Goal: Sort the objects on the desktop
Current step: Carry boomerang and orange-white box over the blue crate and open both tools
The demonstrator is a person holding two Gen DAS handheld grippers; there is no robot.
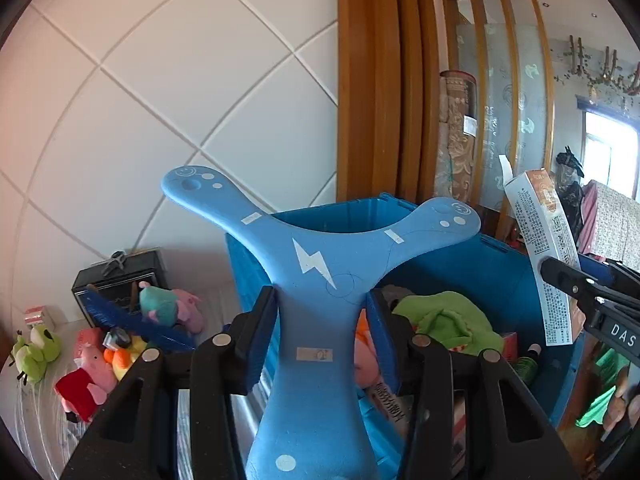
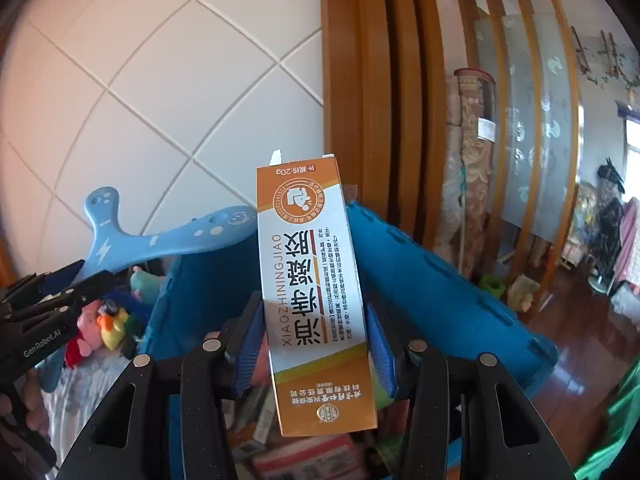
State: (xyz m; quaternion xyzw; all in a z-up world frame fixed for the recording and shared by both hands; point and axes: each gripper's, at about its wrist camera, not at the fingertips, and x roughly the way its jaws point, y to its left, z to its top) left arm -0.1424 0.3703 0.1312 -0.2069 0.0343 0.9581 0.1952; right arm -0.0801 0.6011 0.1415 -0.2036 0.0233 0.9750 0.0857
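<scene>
My left gripper (image 1: 320, 320) is shut on the stem of a blue three-armed boomerang (image 1: 312, 264) with a white lightning bolt, held up over a blue crate (image 1: 500, 280). At the right edge of the left wrist view, my right gripper (image 1: 572, 272) grips an orange and white carton (image 1: 540, 220). In the right wrist view that carton (image 2: 312, 260) stands upright between the pads of the right gripper (image 2: 316, 320), above the same crate (image 2: 420, 280). On the left of that view are the left gripper (image 2: 80, 276) and the boomerang (image 2: 180, 240).
The crate holds a green plush (image 1: 448, 320), boxes and other toys. Left of it on the table lie pink plush toys (image 1: 92, 364), a green frog plush (image 1: 36, 352), a blue brush (image 1: 132, 316) and a black box (image 1: 120, 276). A tiled wall and a wooden door frame (image 1: 372, 80) stand behind.
</scene>
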